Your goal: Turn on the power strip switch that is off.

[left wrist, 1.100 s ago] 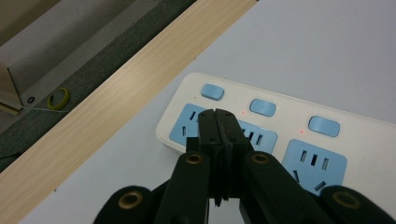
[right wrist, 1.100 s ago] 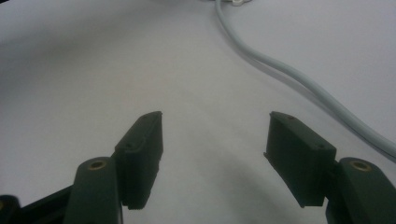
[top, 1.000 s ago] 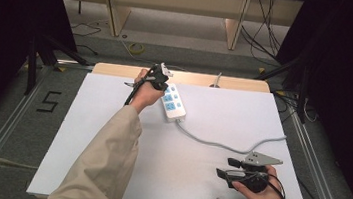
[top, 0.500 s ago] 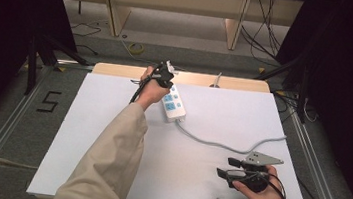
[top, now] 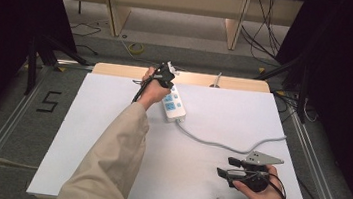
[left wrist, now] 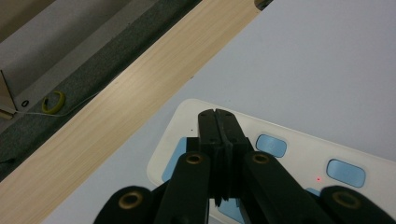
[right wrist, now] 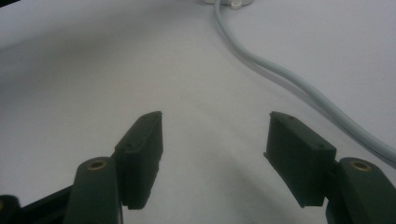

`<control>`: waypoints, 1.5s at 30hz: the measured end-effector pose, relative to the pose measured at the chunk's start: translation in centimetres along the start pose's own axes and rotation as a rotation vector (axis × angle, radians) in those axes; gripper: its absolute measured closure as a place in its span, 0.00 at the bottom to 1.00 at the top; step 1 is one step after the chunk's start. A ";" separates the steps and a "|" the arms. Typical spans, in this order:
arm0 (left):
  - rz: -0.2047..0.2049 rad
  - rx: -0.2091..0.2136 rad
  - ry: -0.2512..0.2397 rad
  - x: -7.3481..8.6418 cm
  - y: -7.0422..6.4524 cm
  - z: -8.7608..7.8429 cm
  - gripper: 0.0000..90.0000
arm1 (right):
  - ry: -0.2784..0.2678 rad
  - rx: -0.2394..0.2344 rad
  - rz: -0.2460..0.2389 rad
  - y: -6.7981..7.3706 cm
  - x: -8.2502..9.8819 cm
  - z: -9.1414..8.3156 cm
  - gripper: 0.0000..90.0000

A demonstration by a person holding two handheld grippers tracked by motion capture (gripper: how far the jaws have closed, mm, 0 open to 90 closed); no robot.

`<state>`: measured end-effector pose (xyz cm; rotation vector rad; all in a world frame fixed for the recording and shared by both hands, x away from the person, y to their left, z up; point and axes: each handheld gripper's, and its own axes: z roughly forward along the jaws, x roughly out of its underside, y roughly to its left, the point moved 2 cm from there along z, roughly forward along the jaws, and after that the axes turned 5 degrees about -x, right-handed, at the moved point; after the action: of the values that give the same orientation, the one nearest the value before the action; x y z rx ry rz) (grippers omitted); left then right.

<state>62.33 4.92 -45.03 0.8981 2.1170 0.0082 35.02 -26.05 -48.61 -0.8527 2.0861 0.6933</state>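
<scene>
jaws pressed together, left gripper (left wrist: 218, 122) over power strip (left wrist: 299, 154), its cable (top: 219, 143) trailing

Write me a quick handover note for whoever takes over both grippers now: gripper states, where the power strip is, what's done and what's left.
Left gripper: jaws shut, empty, tips over the far end of the white power strip, near its blue buttons.
Right gripper: open, empty, resting near the table's near right corner.
Power strip lies at the table's far edge; its grey cable runs right across the table.
Done: left gripper brought onto the strip; a small red light shows.
Left: probably pressing a button; whether it's pressed can't be told.
</scene>
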 end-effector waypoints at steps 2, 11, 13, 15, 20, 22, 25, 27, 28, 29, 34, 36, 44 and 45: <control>-0.010 -0.002 0.002 0.1 0.1 0.1 1.00 | 0.003 0.000 -0.001 0.0 0.0 0.0 0.41; -0.011 0.006 0.004 0.1 0.0 0.8 1.00 | 0.006 -0.002 -0.001 0.0 0.0 0.1 0.41; -0.015 0.005 0.007 0.2 0.0 0.9 1.00 | 0.007 -0.001 -0.002 0.0 0.0 0.1 0.41; -0.019 0.007 0.013 0.1 0.0 1.0 1.00 | 0.008 -0.002 -0.002 0.0 0.0 0.1 0.41; 0.005 0.002 0.001 -0.8 -0.1 1.0 1.00 | 0.007 -0.003 -0.003 0.0 0.0 0.2 0.41; 0.009 0.000 -0.002 -1.0 -0.2 1.1 1.00 | 0.007 -0.003 -0.003 -0.1 0.0 0.1 0.41; 0.009 0.002 0.004 -1.0 -0.3 1.3 1.00 | 0.008 -0.003 -0.004 -0.1 0.0 0.1 0.41; 0.005 0.003 0.012 -0.8 -0.4 1.6 1.00 | 0.008 -0.003 -0.004 -0.1 0.0 0.1 0.41; 0.006 0.005 0.014 -0.8 -0.4 1.7 1.00 | 0.008 -0.003 -0.004 -0.1 0.0 0.1 0.41; 0.004 0.005 0.012 -0.8 -0.4 1.7 1.00 | 0.008 -0.002 -0.004 -0.1 0.0 0.1 0.41; -0.006 0.006 0.006 -0.9 -0.5 2.0 1.00 | 0.009 -0.003 -0.005 -0.1 0.0 0.1 0.41; 0.000 0.002 0.009 -0.9 -0.5 2.1 1.00 | 0.008 -0.004 -0.006 -0.1 -0.1 0.1 0.41; -0.009 0.005 0.014 -0.7 -0.4 2.4 1.00 | 0.009 -0.004 -0.006 -0.1 -0.1 0.1 0.41; -0.009 0.003 0.016 -0.7 -0.3 2.4 1.00 | 0.009 -0.004 -0.007 -0.1 -0.1 0.1 0.41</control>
<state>64.06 3.58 -46.29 0.8934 2.1360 0.0072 35.16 -25.98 -48.64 -0.8665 2.0891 0.6913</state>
